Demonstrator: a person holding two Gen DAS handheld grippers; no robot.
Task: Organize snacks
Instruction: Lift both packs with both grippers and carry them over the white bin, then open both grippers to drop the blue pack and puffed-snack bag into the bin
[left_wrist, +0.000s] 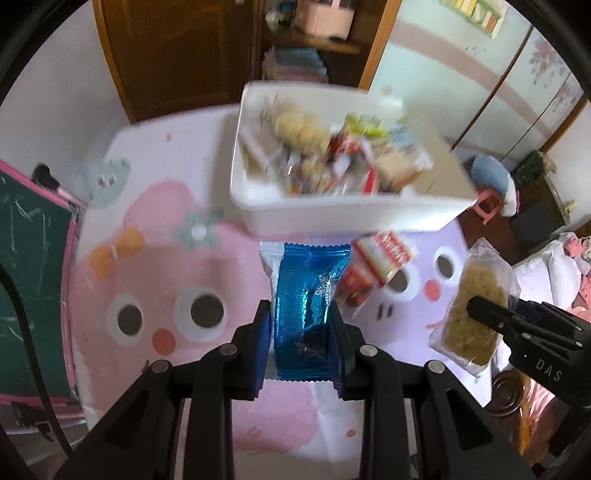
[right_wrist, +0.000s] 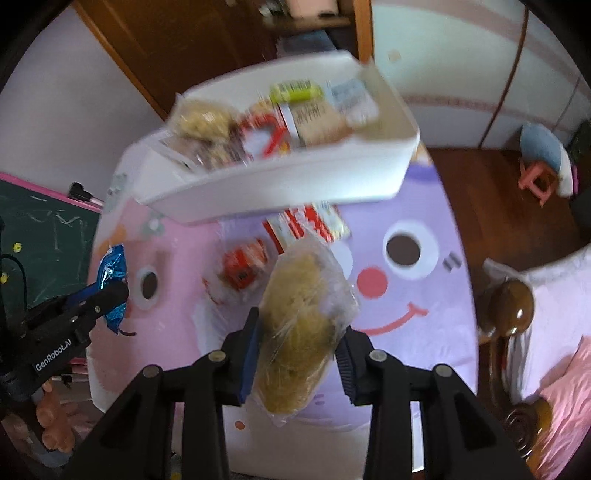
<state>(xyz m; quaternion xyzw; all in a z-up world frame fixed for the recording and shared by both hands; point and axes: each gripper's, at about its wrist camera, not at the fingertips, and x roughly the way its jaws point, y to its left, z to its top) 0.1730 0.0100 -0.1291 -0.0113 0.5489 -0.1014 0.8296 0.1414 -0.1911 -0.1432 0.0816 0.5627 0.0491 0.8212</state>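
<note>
One white bin (left_wrist: 332, 218), one blue packet (left_wrist: 303, 295), one clear noodle packet (right_wrist: 303, 325), two red-and-white packets (right_wrist: 306, 221).

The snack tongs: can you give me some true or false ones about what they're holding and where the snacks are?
1. The left tongs hold a shiny blue packet. True.
2. The right tongs are empty. False: they are shut on a clear bag of yellowish noodle snack.
3. The white bin already has snacks inside. True.
4. No snacks are left on the mat. False: a red and white packet and a small red snack lie on the cartoon mat beside the bin.
5. The blue packet is inside the bin. False: it is in the left tongs, outside the bin.
</note>
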